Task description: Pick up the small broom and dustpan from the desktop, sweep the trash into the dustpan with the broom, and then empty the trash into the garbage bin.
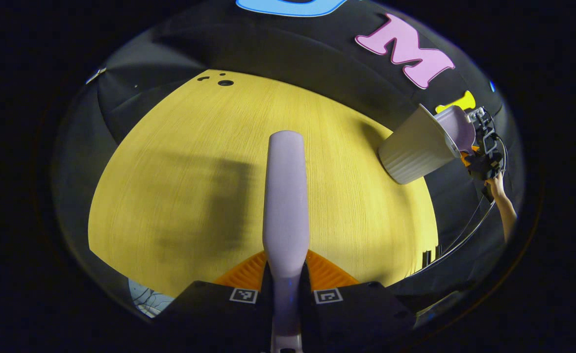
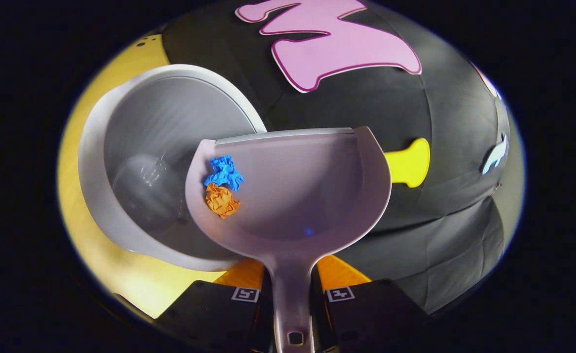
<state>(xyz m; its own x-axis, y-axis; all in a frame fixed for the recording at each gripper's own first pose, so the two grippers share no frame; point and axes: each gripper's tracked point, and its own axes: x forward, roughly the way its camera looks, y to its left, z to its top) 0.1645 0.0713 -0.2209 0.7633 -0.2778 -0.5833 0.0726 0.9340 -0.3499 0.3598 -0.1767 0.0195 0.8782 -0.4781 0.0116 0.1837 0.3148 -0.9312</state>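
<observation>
Spreading wide and bare, the yellow table (image 1: 180, 186) meets black cloth walls. Left fingers (image 1: 286, 289) clench the broom (image 1: 286, 196); right fingers (image 2: 291, 289) grip the dustpan (image 2: 307, 196), holding paper scraps (image 2: 223, 189), overlapping the garbage bin's (image 2: 121, 162) rim.

We are in a staged recording booth rather than a lived-in room. Black cloth (image 1: 278, 54) hangs as a wall behind and around a bare yellow wood-grain desktop (image 1: 189, 162). A ribbed grey bin (image 1: 415, 152) stands at the desktop's edge, and cables (image 1: 469, 230) trail down beside the cloth there.
</observation>
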